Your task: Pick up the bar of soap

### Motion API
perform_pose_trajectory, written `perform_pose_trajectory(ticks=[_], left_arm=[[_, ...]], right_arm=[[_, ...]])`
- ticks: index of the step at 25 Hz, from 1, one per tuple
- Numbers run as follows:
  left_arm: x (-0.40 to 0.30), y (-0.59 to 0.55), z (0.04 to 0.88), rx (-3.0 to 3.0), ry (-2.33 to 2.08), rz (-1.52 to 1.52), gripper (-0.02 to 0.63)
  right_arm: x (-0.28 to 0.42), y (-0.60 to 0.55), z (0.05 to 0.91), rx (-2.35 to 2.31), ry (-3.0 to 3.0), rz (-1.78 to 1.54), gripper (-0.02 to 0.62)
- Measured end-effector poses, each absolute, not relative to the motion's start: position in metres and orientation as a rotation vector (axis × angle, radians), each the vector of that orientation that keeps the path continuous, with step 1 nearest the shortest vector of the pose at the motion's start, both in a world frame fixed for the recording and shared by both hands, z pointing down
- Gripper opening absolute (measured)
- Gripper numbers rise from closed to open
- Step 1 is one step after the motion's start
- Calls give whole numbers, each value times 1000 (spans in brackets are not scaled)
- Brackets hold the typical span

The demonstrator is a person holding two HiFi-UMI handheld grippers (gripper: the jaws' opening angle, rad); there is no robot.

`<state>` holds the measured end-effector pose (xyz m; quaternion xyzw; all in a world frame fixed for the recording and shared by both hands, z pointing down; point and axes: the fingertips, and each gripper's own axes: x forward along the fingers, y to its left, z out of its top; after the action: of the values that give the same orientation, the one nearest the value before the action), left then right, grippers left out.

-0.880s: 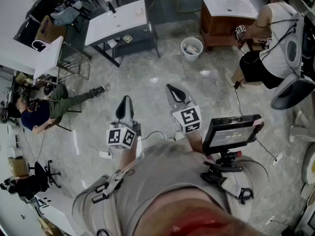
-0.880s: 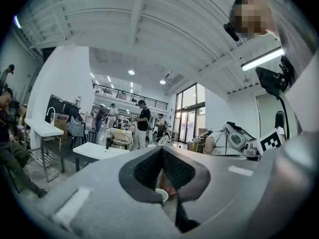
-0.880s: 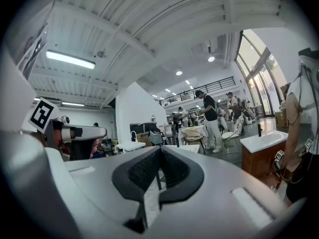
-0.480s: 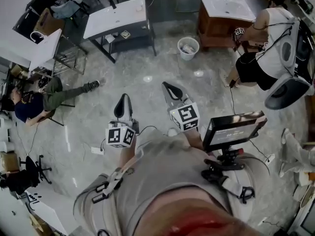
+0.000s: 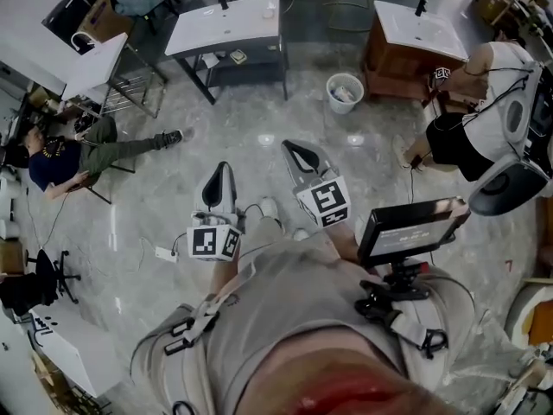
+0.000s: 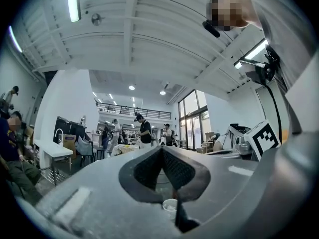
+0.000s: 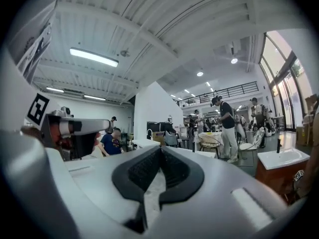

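No bar of soap shows plainly. A small pale thing [image 5: 238, 56] lies on the lower shelf of the white sink stand [image 5: 229, 24] far ahead; I cannot tell what it is. My left gripper [image 5: 222, 168] and right gripper [image 5: 289, 146] are held level, side by side, over the marble floor and well short of the stand. In the left gripper view the left gripper [image 6: 161, 149] has its jaws together with nothing between them. The right gripper [image 7: 160, 149] stands the same way in the right gripper view.
A white bucket [image 5: 345, 89] stands on the floor between the sink stand and a wooden sink cabinet [image 5: 415, 37]. One person sits on the floor at the left [image 5: 78, 158], another crouches at the right [image 5: 479, 111]. A monitor [image 5: 410, 229] hangs at my chest. A cable plug [image 5: 164, 253] lies on the floor.
The view has shifted: the sink stand, bucket and cabinet sit further right in the picture, and a shoe now shows between the grippers. Both grippers stay shut and side by side.
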<state>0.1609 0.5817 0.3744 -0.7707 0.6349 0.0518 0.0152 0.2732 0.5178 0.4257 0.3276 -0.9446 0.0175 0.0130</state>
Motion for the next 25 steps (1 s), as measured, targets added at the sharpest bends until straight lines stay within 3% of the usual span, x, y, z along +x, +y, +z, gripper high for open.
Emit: perform_pose_trajectory(ticks=[14, 25], left_arm=[[136, 554, 372, -2361, 1965, 268, -8], [93, 485, 386, -2442, 1939, 330, -8]], right_arm=[[278, 480, 435, 1155, -2878, 74, 3], [225, 422, 421, 1149, -2872, 46, 3]])
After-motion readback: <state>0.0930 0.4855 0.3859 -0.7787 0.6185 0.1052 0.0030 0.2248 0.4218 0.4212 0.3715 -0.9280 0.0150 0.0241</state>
